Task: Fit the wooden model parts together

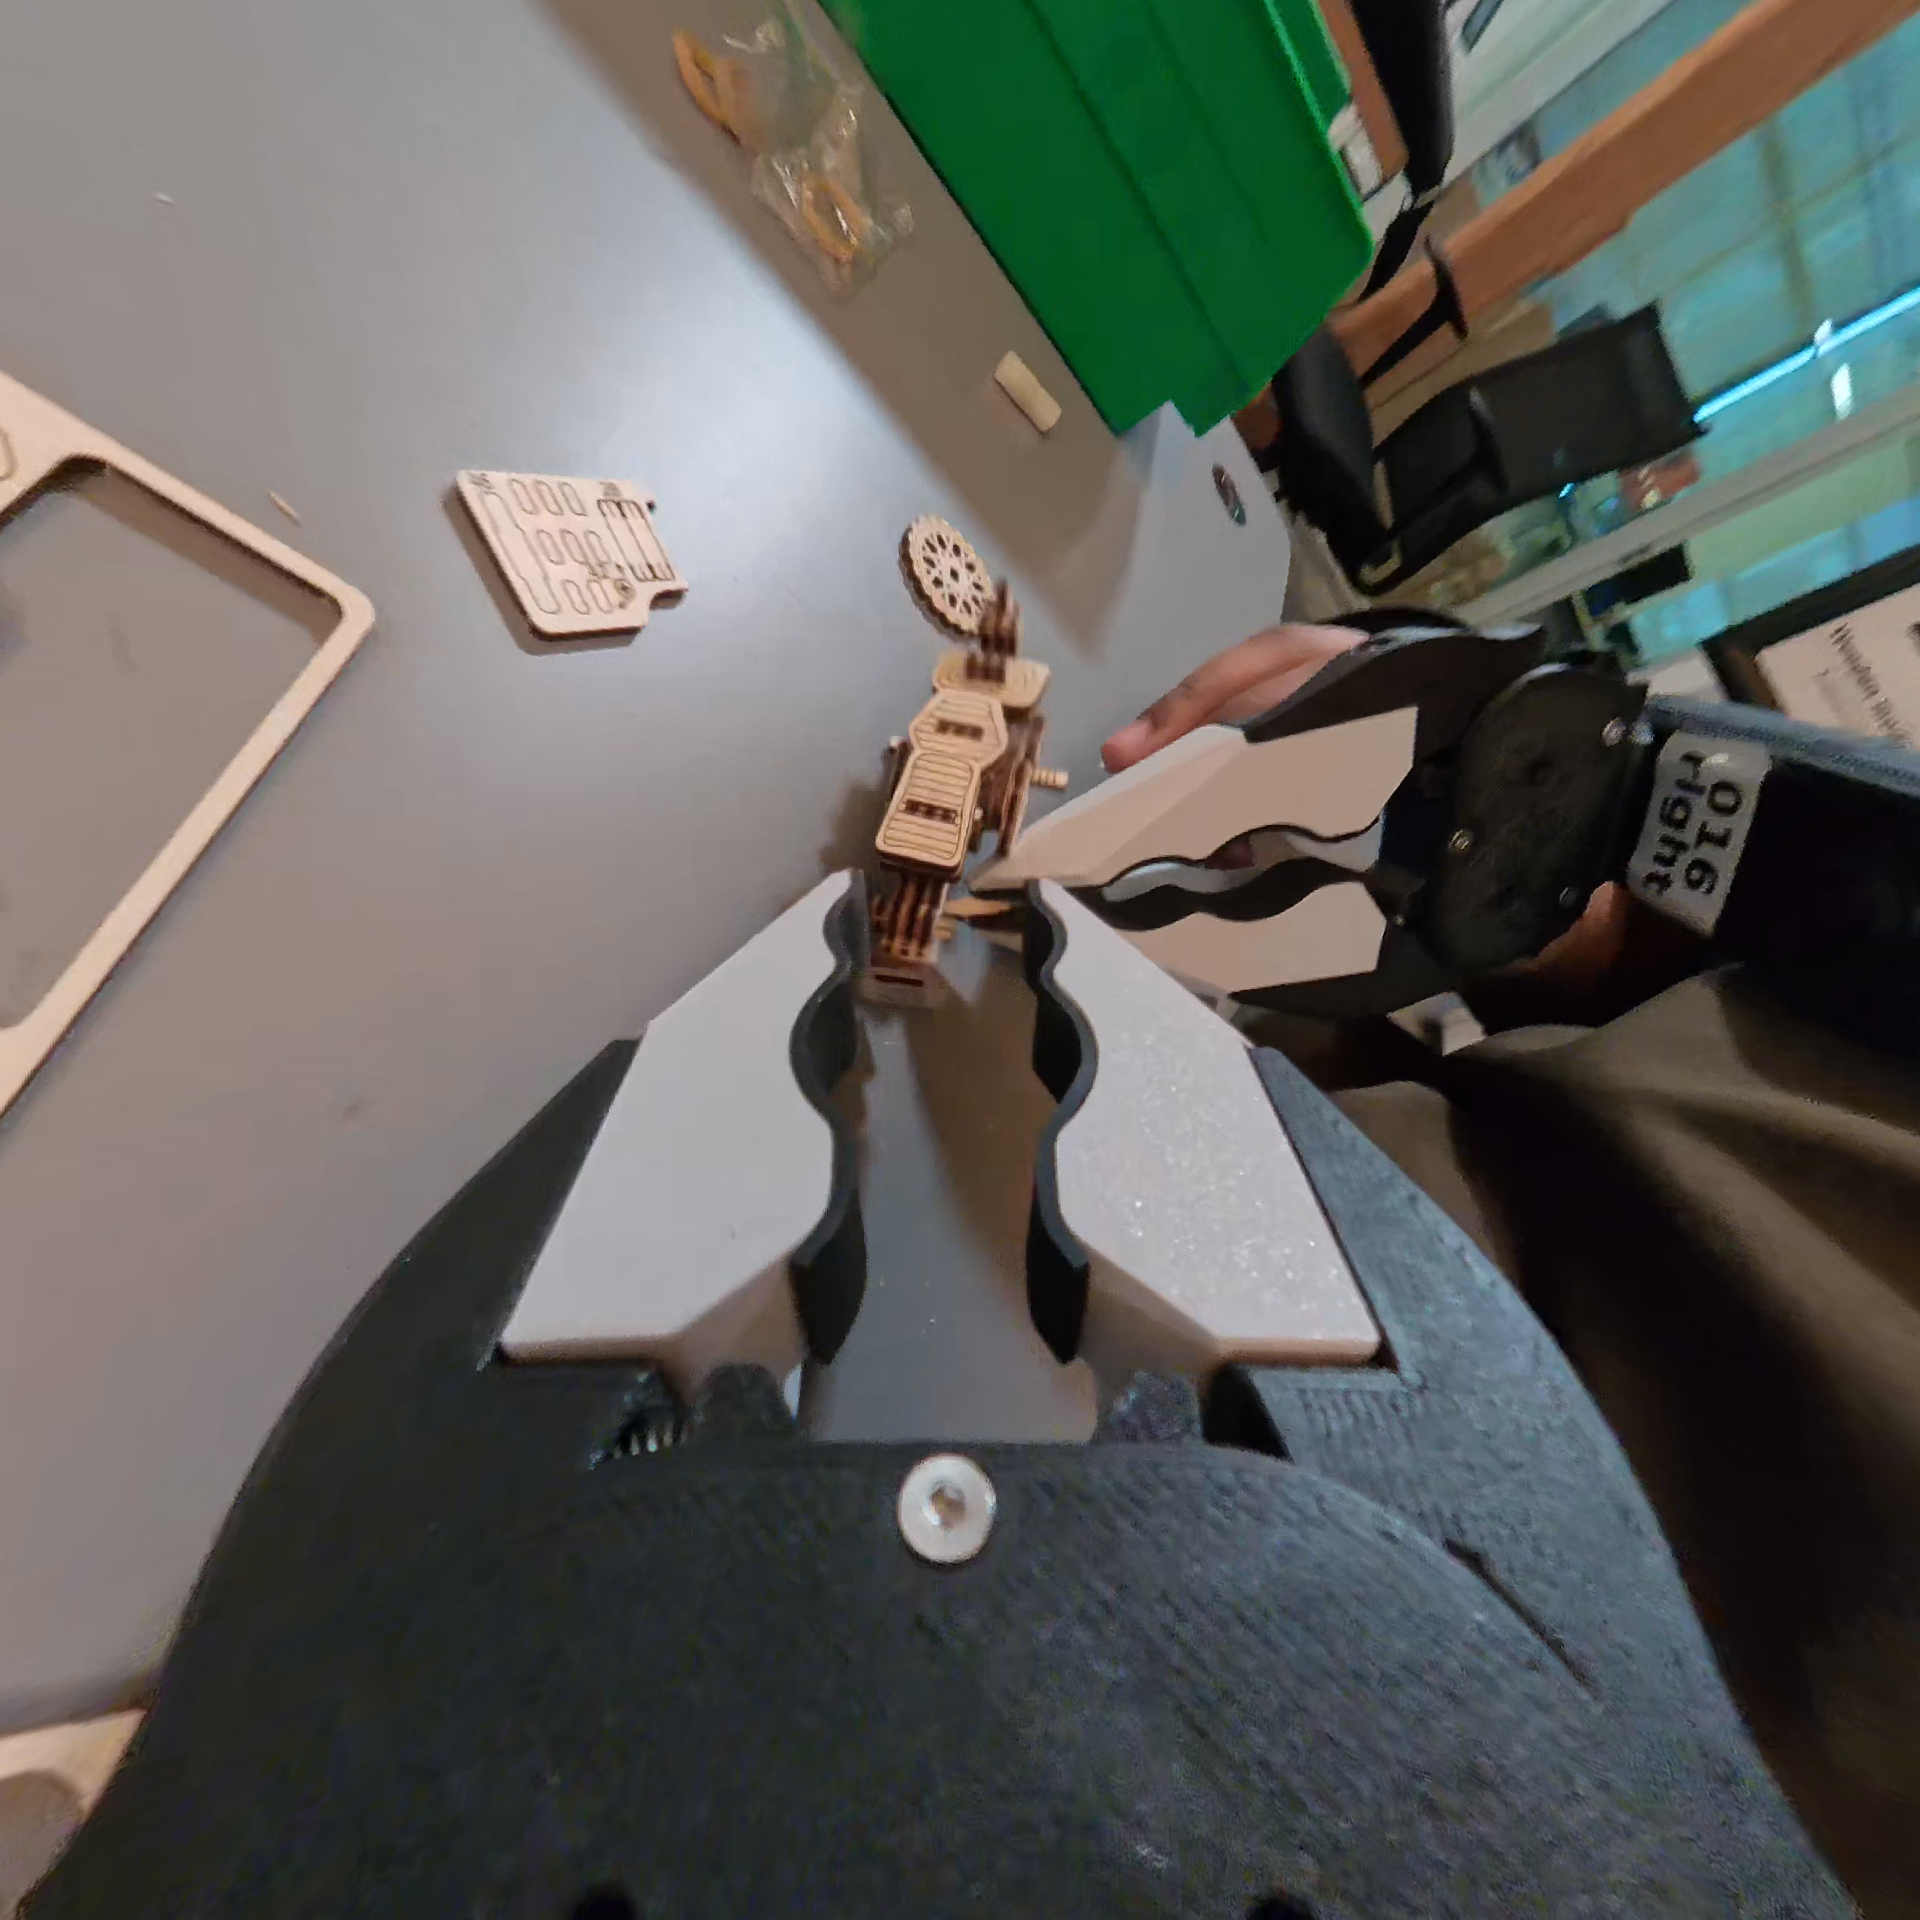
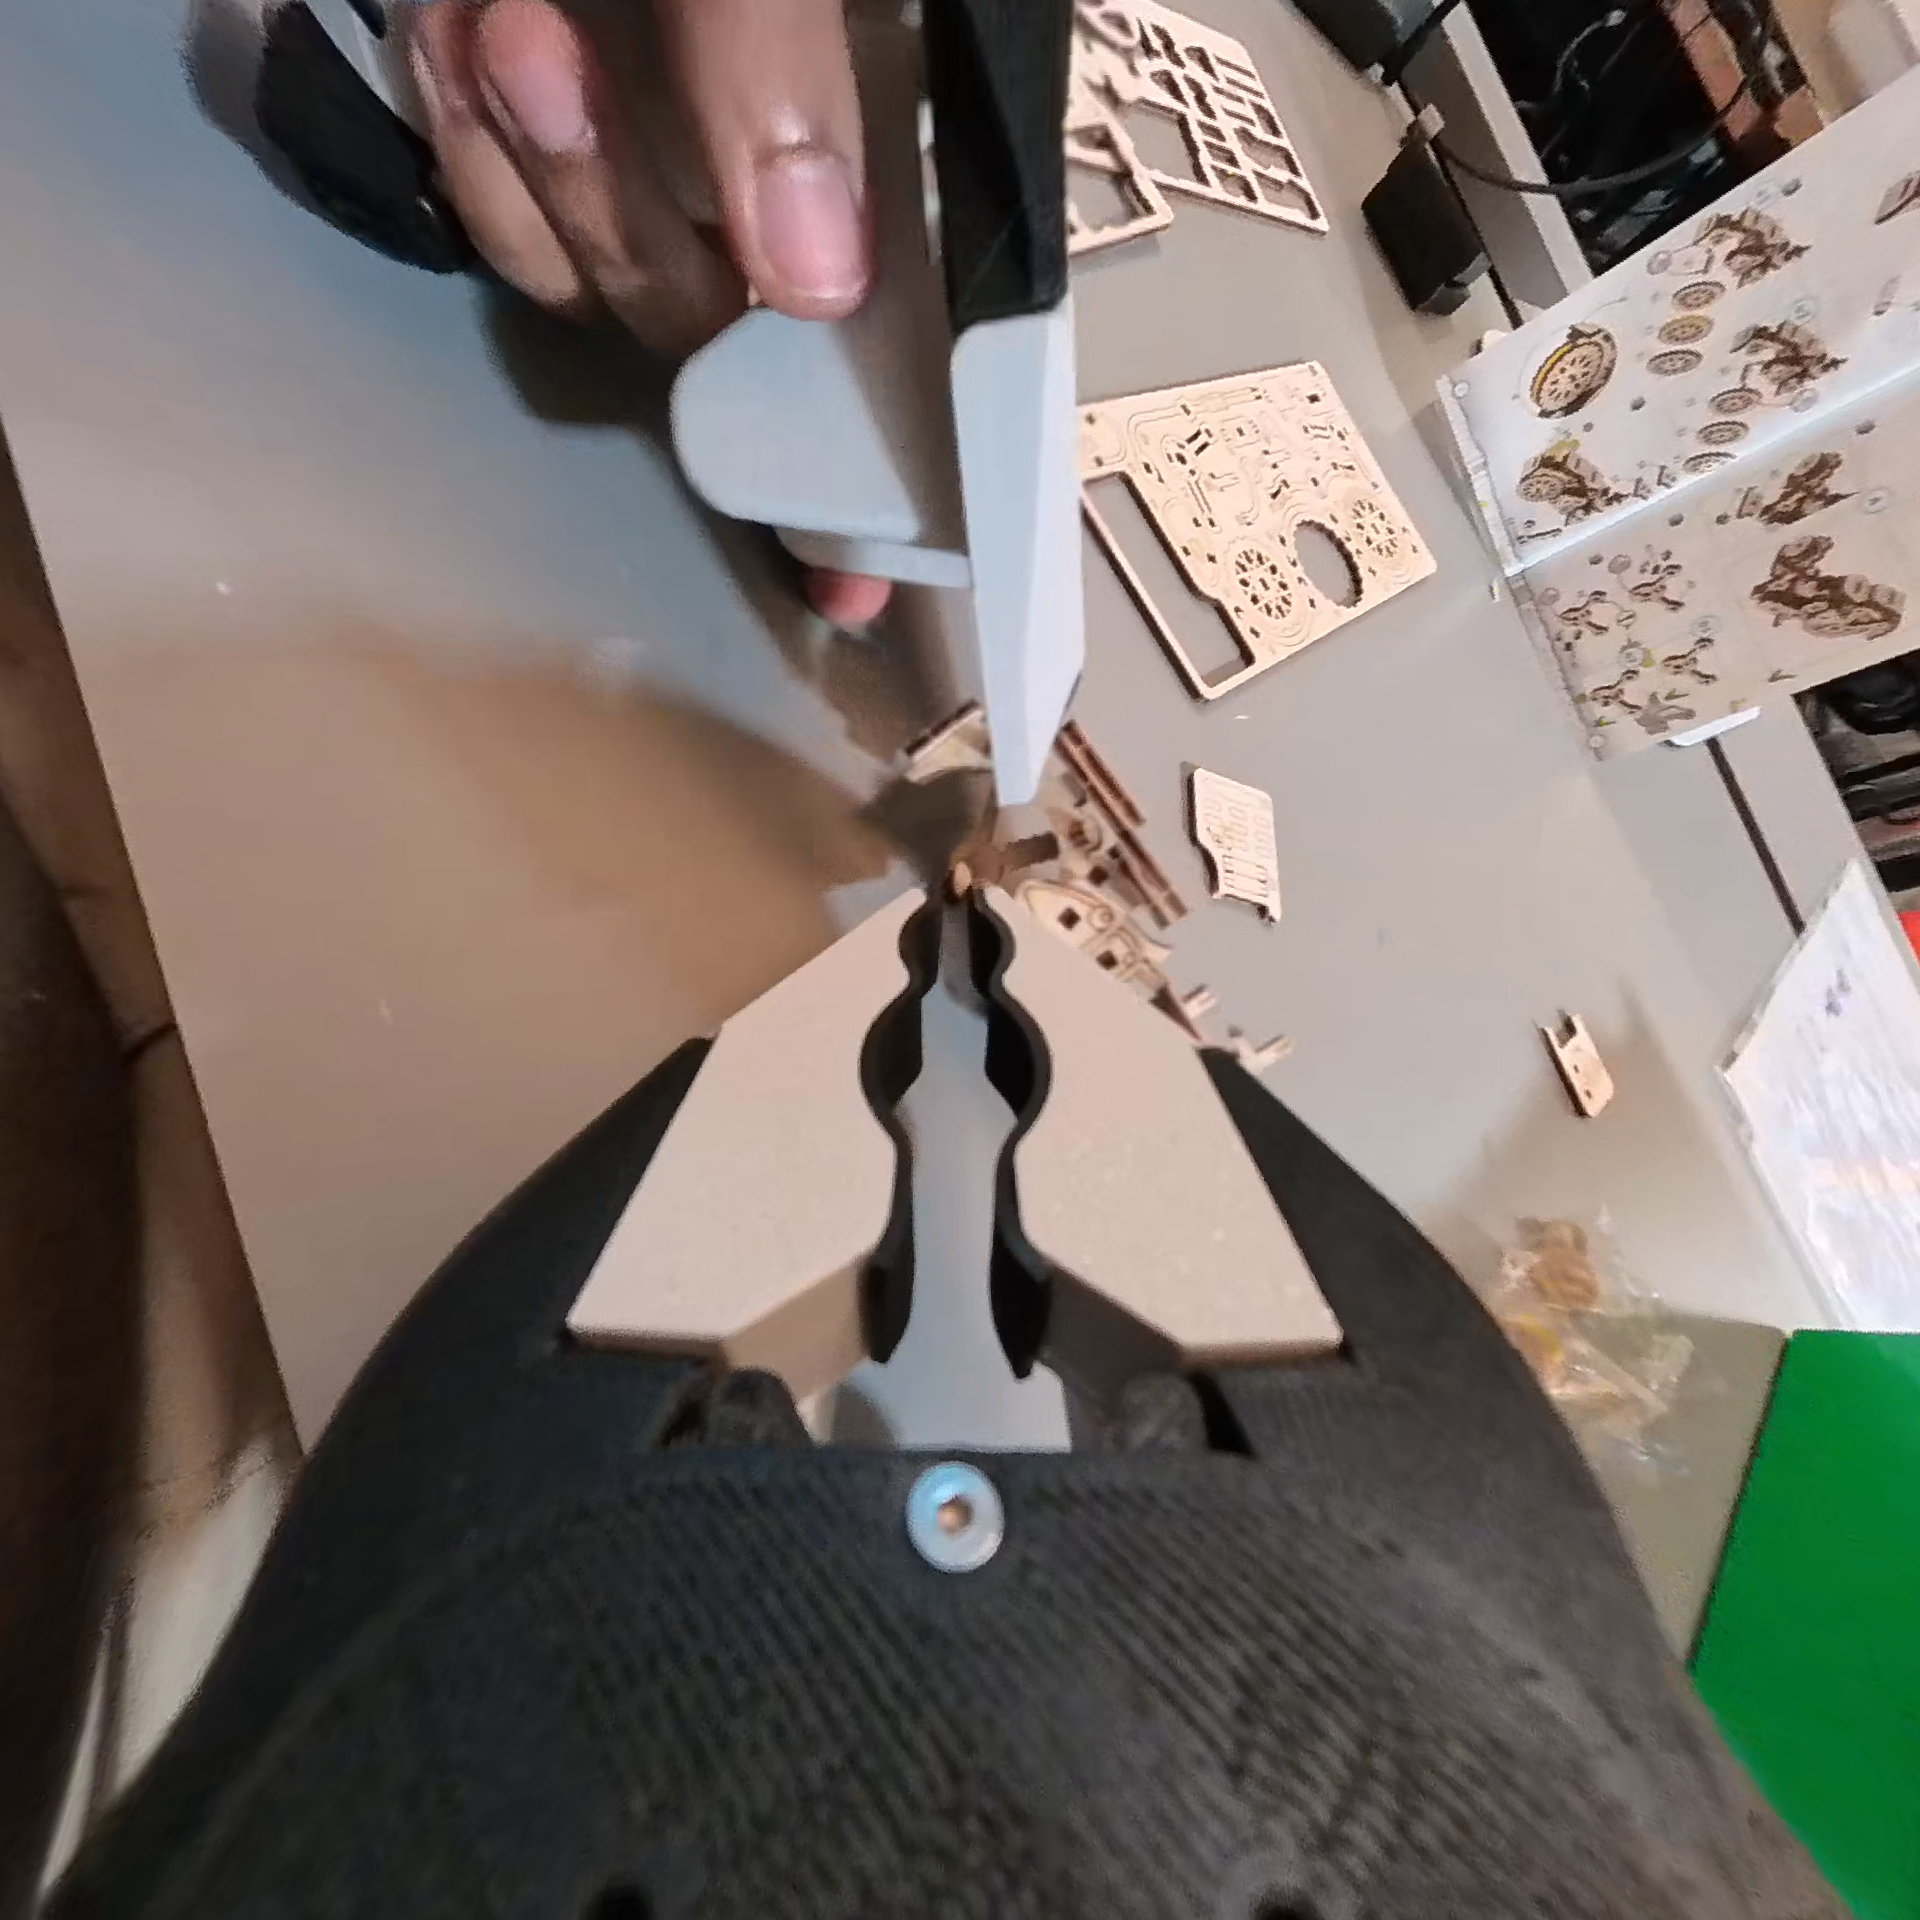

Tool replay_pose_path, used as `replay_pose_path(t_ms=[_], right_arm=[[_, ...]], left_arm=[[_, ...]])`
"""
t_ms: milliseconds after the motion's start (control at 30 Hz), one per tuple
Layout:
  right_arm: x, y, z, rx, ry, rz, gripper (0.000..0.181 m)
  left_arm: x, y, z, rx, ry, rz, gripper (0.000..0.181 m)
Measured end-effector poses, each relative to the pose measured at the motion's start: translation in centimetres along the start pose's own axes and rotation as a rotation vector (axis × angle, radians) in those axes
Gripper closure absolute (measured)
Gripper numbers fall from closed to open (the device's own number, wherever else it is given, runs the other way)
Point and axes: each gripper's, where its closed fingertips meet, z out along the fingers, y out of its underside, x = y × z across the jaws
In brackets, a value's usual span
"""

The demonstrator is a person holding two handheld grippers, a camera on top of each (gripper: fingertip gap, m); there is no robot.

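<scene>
Left wrist view, items from left to right. Emptied wooden frame sheet [image 1: 187, 748], flat on the grey bench [image 1: 468, 312]. Small part sheet [image 1: 569, 553], flat, well apart from the frame. Bag of rubber bands [image 1: 810, 177], far edge, beside a green folder [image 1: 1122, 197]. Loose spoked wheel [image 1: 945, 574], just beyond the model. Wooden model [image 1: 951, 800], partly built, standing at the tips of the left claw [image 1: 940, 935]; the claw was at a middling gap around the model's near end, though whether both pads pressed on it could not be told. Right claw [image 1: 1003, 883], entering from the right with a person's fingers behind it, drawn nearly shut at the model's side.

Right wrist view, same order. Person's hand [image 2: 665, 177] on the left claw's body, upper left. Right claw [image 2: 956, 909], narrowed to a slit, pinching a small wooden peg [image 2: 964, 871] that pointed into the model's side. Punched part sheets [image 2: 1257, 520], loose small pieces [image 2: 1577, 1065] and an instruction leaflet [image 2: 1683, 436], further right.

Risks, judged: the peg was thin and held only at the tips, so an off-axis push could snap it or flick it from the grip; if the left claw's hold was loose, the model could tip or slide under the pressure.
</scene>
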Motion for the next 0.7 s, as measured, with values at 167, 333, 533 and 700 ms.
replay_pose_path(t_ms=[167, 333, 533, 700], right_arm=[[0.2, -0.5, -0.3, 0.036, -0.023, 0.071, 0.179], [1.0, -0.1, -0.6, 0.031, -0.013, 0.114, 0.178], [1.3, 0.5, -0.5, 0.009, -0.006, 0.104, 0.178], [0.5, 0.3, -0.5, 0.01, -0.042, 0.087, 0.178]], left_arm=[[-0.5, -1.6, -1.5, 0.101, 0.045, -0.092, 0.144], [-1.5, -1.0, -1.5, 0.061, -0.027, -0.035, 0.148], [-0.5, 0.0, -0.3, 0.002, -0.047, 0.077, 0.151], [-0.2, 0.5, -0.1, -0.028, -0.043, 0.12, 0.156]])
